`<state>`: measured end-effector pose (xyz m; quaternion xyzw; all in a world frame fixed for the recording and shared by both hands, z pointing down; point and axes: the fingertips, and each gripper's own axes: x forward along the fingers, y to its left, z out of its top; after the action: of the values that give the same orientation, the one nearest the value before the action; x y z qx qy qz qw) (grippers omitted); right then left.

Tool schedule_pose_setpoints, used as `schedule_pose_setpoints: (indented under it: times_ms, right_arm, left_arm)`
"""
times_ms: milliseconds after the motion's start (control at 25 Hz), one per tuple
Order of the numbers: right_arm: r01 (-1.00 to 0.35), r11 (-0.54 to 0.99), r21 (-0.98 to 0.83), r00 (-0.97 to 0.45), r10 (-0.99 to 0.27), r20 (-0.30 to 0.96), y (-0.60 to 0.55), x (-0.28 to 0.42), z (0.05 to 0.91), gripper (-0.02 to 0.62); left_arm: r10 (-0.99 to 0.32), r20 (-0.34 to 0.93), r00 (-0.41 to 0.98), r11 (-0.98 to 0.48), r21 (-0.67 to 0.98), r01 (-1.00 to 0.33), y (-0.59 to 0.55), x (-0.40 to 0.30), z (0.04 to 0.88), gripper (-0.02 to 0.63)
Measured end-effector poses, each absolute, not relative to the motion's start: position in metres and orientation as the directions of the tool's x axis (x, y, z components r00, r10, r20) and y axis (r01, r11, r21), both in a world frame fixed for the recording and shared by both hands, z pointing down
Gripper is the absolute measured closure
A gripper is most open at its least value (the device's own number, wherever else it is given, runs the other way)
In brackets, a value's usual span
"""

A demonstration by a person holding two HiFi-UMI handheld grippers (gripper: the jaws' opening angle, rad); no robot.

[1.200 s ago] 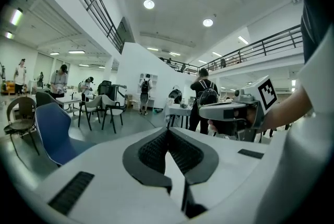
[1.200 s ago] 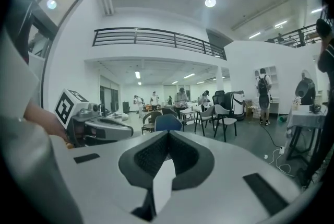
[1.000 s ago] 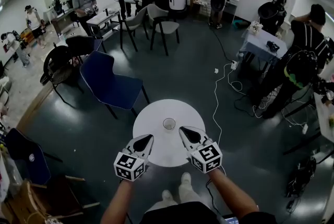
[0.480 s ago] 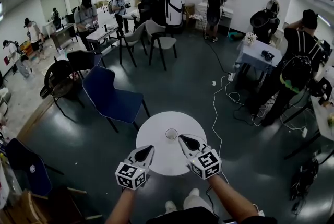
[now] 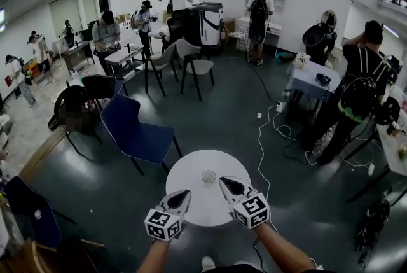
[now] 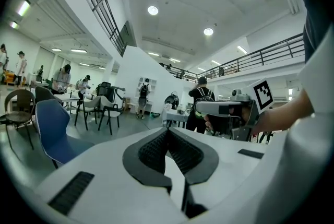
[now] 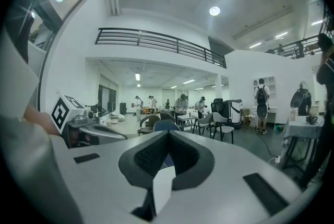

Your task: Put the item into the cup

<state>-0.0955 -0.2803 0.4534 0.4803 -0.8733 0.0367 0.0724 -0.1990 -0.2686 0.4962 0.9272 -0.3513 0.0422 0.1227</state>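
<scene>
Head view, looking steeply down. One round tabletop (image 5: 191,170), smooth and white, stands on a dark, glossy floor (image 5: 222,100). On it stands one cup (image 5: 208,177), small, clear and cylindrical, upright, toward the far edge of the tabletop. What the cup holds is too small to make out.

There are two grippers, each a white moulded shell tapering to a black, pointed tip. The left gripper (image 5: 184,193) and the right gripper (image 5: 224,181) hover over the near half of the tabletop. Their tips angle toward the cup, which sits between and just beyond them, apart from both. Each carries one of the marker cubes (image 5: 163,225) printed with black-and-white squares.

In the gripper views the ribbed black pads (image 6: 151,152) of each gripper meet at the tip. Both pairs of jaws are pressed together with nothing pinched between them. The shells fill the lower half of those views and hide the tabletop.

Both forearms (image 5: 280,249) are cut off by the near edge. At far left stands one blue chair (image 5: 137,132) with a curved seat. At right, one white cable (image 5: 259,138) trails across the floor.
</scene>
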Motion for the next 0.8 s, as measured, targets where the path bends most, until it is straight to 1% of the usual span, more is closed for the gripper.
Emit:
schedule_pose_setpoints:
  times_ms: [240,800]
  right_arm:
    - [-0.842,0.539,0.015,-0.532,-0.834,0.147,-0.268,-0.083,0.450,0.578]
    - [-0.829,0.560,0.006,-0.555,-0.823,0.125,-0.208,-0.022,0.430,0.578]
  left_arm:
    - [-0.655,0.133,0.744,-0.721,0.184,-0.668,-0.258,-0.189,0.490,0.589]
    - [-0.677,0.111,0.728,-0.715,0.134,-0.686,-0.195,-0.126,0.458,0.590]
